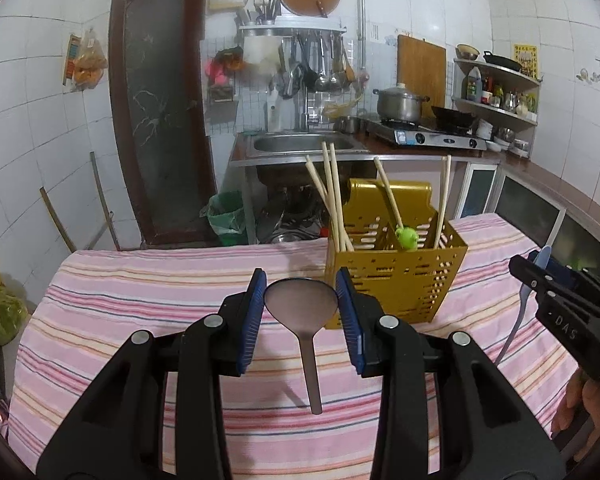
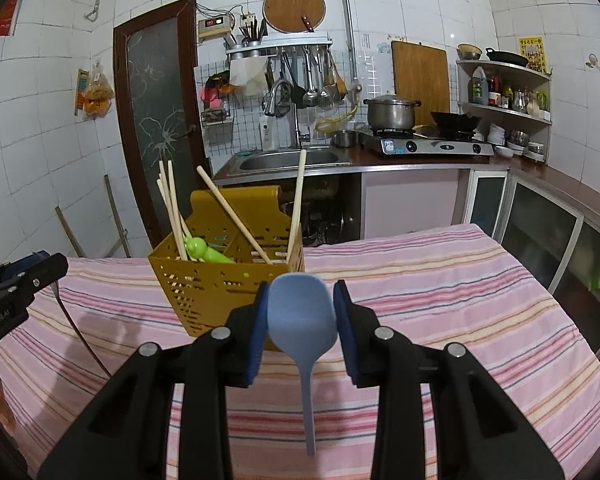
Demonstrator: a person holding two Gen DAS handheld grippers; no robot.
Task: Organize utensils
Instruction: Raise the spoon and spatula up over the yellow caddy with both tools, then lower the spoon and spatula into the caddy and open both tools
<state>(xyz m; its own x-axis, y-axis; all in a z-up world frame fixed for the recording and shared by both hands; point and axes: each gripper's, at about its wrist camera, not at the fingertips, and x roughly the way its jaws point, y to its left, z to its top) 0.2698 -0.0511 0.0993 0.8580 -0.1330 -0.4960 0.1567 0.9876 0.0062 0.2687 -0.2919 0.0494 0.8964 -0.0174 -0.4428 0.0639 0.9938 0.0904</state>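
My left gripper (image 1: pixel 301 290) is shut on the bowl of a brown spoon (image 1: pixel 302 304), whose handle hangs down toward the camera above the striped cloth. My right gripper (image 2: pixel 300 300) is shut on the bowl of a blue spoon (image 2: pixel 302 320), handle hanging down likewise. A yellow perforated utensil holder (image 1: pixel 396 276) (image 2: pixel 220 284) stands on the table just beyond both grippers, holding several wooden chopsticks (image 1: pixel 334 196) (image 2: pixel 172 212) and a green utensil (image 1: pixel 407 237) (image 2: pixel 204 250). The right gripper with the blue spoon (image 1: pixel 526 300) shows at the right edge of the left wrist view.
The table carries a pink striped cloth (image 1: pixel 160 292) (image 2: pixel 440 280). Behind it are a sink (image 1: pixel 300 144), a gas stove with a pot (image 1: pixel 400 104), hanging ladles, corner shelves and a dark door (image 1: pixel 160 120). A green-lined bin (image 1: pixel 228 216) sits on the floor.
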